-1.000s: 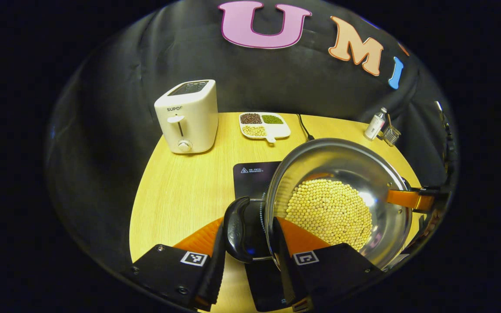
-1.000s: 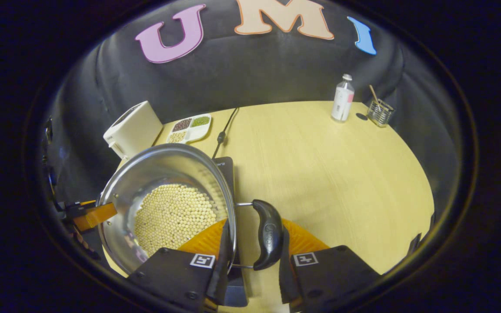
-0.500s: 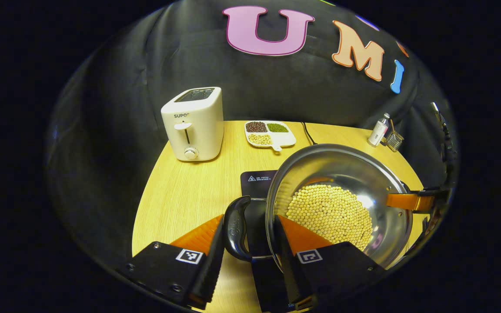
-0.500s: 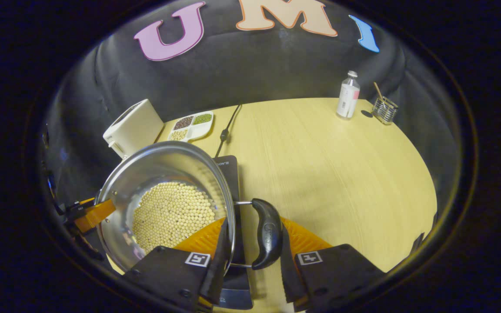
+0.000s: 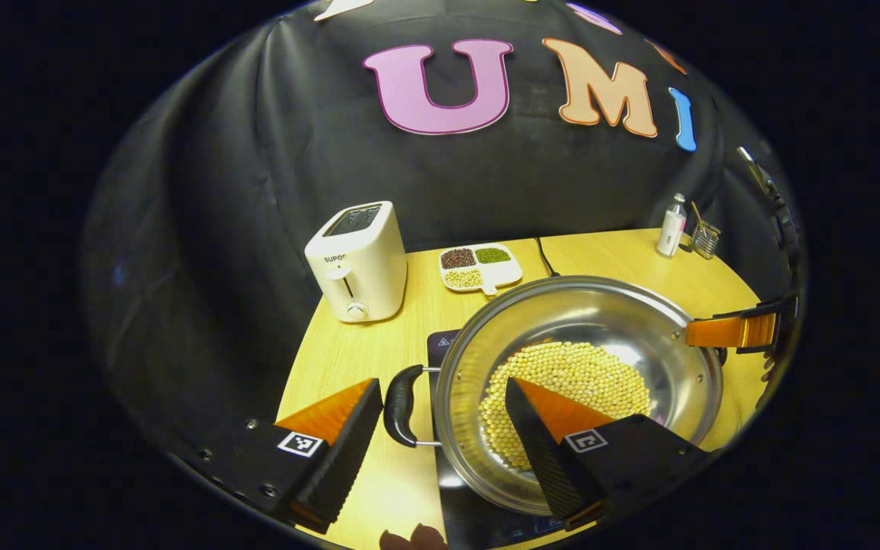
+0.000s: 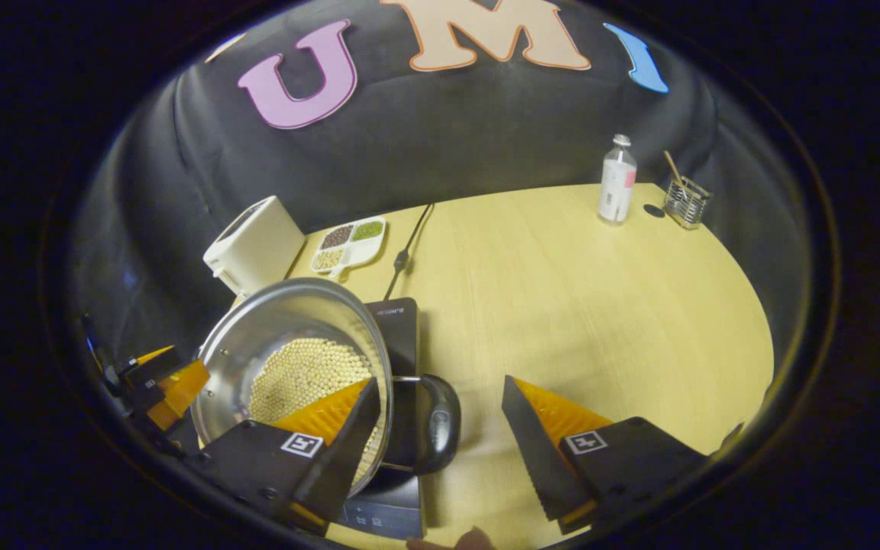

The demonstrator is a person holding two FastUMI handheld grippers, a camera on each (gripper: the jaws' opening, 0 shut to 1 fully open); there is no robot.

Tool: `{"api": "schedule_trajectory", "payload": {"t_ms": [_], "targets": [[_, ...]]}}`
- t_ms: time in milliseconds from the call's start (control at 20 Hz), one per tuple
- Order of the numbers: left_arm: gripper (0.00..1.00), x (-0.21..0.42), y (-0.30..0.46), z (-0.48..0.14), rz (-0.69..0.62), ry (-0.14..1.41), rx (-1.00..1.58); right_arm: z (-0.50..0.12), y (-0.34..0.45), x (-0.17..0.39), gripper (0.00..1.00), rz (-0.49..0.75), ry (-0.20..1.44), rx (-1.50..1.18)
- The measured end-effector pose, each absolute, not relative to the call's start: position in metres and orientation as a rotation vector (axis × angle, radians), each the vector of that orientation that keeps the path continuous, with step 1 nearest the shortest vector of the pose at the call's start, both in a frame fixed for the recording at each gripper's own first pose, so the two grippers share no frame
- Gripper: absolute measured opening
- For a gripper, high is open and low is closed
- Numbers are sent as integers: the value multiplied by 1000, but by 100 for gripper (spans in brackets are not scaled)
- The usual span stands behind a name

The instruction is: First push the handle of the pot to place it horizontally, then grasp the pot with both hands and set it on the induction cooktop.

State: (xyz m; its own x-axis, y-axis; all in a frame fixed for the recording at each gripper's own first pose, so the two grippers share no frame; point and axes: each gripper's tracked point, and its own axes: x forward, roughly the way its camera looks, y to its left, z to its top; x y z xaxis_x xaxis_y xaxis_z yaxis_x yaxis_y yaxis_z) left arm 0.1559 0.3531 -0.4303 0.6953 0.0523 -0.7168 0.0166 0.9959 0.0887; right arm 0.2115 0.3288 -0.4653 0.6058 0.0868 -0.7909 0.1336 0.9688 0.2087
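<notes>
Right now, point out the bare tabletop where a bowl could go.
The widest bare stretch of yellow wooden table lies between the black induction cooktop and the clear bottle. It is crowded around the steel pot of beans, white toaster and divided dish.

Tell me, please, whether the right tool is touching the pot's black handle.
Apart. In the right gripper view, the right tool is open, and bare gaps separate both fingers from the black handle.
</notes>
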Motion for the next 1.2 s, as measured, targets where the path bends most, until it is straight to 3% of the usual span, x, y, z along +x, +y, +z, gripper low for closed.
{"api": "schedule_trajectory", "payload": {"t_ms": [200,500,600,700,750,800,900,1100,1150,1200], "targets": [[99,147,327,-404,41,767,95,-445,311,209,94,14,863,274],[99,125,262,-368,75,709,72,-419,271,195,98,77,785,245],[99,116,244,-354,92,681,74,-410,263,189,94,98,758,246],[99,106,224,-339,84,661,66,-398,249,182,98,97,735,252],[98,105,216,-328,78,645,65,-385,243,179,94,94,705,257],[98,104,213,-316,78,624,62,-382,244,185,98,91,673,248],[98,103,206,-287,78,563,39,-358,227,180,93,83,613,222],[98,87,196,-237,51,458,9,-311,198,154,93,22,526,223],[98,80,196,-224,51,437,3,-299,196,143,97,11,514,235],[98,73,193,-211,48,404,-6,-284,197,134,94,13,488,242]]}}
